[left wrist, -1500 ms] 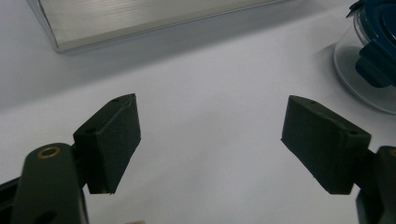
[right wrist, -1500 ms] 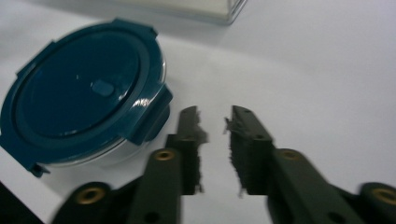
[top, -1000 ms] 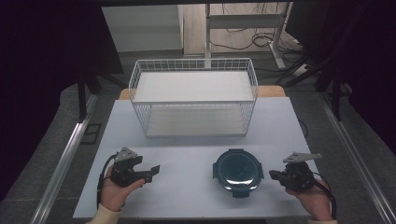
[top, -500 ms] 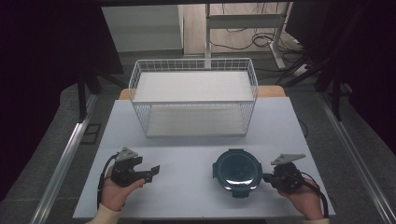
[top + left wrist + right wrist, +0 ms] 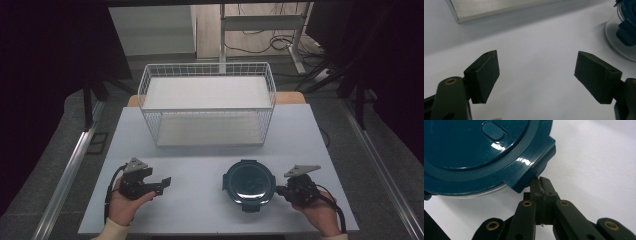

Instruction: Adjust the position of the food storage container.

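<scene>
A round clear container with a dark teal lid [image 5: 248,183] stands on the white table [image 5: 200,212], right of the middle near the front. My right gripper [image 5: 278,190] lies low at its right side. In the right gripper view that gripper [image 5: 541,182] is shut with nothing between its jaws, and the tips touch the underside of the lid's latch tab [image 5: 537,161]. My left gripper [image 5: 165,183] rests at the front left, pointing right toward the container. Its jaws are open [image 5: 536,65] over bare table, and the container's edge [image 5: 624,32] shows farther off.
A white wire basket [image 5: 207,127] stands at the back middle of the table and holds nothing. An aluminium rail [image 5: 499,7] runs past the table's left edge. Bare table lies between the left gripper and the container.
My right gripper has slid left along the table, up to the container's latch tab. The left gripper and the container have kept still.
</scene>
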The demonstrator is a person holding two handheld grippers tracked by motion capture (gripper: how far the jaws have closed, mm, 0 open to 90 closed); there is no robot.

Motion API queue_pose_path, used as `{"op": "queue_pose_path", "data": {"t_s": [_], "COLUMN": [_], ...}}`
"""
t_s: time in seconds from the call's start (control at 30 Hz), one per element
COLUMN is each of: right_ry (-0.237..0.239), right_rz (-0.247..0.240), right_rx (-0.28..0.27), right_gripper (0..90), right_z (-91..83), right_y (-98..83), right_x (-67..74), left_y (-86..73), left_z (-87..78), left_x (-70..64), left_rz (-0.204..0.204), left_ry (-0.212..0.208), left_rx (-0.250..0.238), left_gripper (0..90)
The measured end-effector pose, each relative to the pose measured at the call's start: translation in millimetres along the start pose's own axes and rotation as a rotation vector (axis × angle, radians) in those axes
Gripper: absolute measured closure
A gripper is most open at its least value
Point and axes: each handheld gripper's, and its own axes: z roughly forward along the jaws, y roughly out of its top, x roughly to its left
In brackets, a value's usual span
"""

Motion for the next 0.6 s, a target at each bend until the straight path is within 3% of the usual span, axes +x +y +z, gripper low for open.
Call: {"op": "queue_pose_path", "data": {"t_s": [0.6], "right_ry": [-0.007], "right_rz": [-0.026], "right_rx": [-0.017], "right_gripper": [89.6], "right_z": [19.0], "right_y": [26.1], "right_x": [29.0], "left_y": [0.8], "left_z": [1.9], "left_x": [0.7], "left_rz": [-0.003], "left_ry": [-0.003], "left_rx": [0.005], "left_gripper": [19.9]}}
